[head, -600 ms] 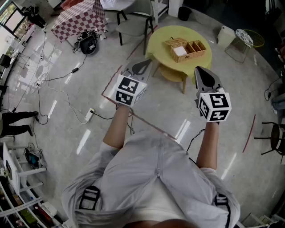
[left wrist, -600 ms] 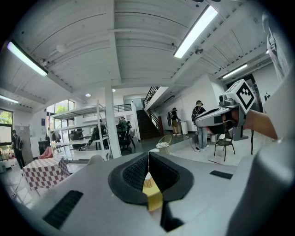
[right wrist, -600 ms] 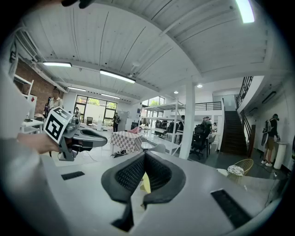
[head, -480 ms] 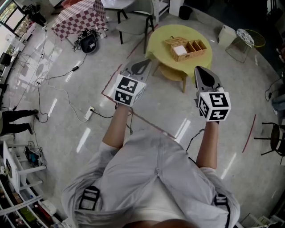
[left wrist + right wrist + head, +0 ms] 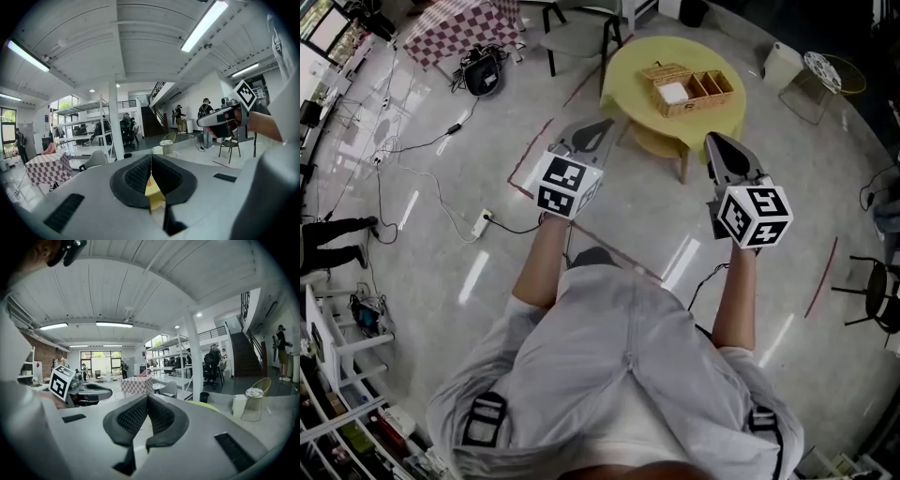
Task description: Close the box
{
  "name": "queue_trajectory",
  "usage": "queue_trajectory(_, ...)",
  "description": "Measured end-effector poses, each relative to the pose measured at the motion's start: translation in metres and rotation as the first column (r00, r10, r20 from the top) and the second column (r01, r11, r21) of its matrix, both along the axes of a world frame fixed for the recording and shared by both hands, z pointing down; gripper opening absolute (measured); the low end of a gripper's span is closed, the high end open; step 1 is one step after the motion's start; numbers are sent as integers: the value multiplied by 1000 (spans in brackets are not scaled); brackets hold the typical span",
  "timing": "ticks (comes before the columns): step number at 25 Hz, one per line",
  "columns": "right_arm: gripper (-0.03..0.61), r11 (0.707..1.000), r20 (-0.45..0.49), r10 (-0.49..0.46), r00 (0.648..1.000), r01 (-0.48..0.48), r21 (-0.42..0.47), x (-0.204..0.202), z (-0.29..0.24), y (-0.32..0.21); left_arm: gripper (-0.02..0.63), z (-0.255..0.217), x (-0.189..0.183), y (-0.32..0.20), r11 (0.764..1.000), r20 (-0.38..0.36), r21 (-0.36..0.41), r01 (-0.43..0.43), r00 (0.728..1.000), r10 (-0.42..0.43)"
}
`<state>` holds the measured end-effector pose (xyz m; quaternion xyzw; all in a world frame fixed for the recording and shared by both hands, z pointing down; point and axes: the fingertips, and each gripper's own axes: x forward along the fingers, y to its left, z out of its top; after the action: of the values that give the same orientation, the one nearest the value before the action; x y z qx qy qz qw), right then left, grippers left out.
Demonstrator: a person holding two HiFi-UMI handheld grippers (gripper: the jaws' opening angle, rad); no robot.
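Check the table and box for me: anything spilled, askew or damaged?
Nothing stands out. The box sits flat on the table, lid open, nothing spilled around it. The only clutter is loose cables on the floor, off to the left.

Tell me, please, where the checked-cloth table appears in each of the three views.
Head view: the checked-cloth table is in the top left corner.
Left gripper view: it is at the lower left.
Right gripper view: it is just left of centre.
Shared landmark: the yellow wire stool.
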<state>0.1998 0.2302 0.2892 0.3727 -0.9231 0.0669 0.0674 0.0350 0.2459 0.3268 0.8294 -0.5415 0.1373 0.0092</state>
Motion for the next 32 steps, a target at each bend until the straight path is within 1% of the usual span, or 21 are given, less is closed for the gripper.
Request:
queue_trajectory(2,23,1000,17,-19,1000,20,-23,0,6,-7,32,6,3,-8,1000,2,-10,-1,1000,1)
queue_trajectory(7,23,999,-5,-19,1000,19,-44,0,20,-39,32,17,4,-38,1000,2,-29,0,1000,0)
queue_trajectory(11,23,998,8,-20,1000,20,-57,-5,29,-78,32,28,0,-77,999,-3,-39,-4,1000,4)
queue_trajectory(13,23,999,-7,-17,1000,16,-48,-12,33,-105,32,33,-7,-105,999,-6,-41,-5,1000,5)
queue_trajectory(19,23,1000,-109,-25,994,23,-20,-41,51,-201,32,43,-34,-205,999,-25,-43,-2,1000,1)
queue_trajectory(24,23,999,-150,-21,988,14,-48,-67,61,-285,32,48,-62,-288,999,-37,-53,6,999,-8)
queue_trajectory(28,23,996,-183,-20,983,4,-87,-85,67,-337,32,55,-85,-338,997,-39,-81,9,999,-13)
queue_trajectory(32,23,990,-203,-37,978,9,-139,-102,83,-386,32,71,-101,-382,994,-40,-113,-4,999,0)
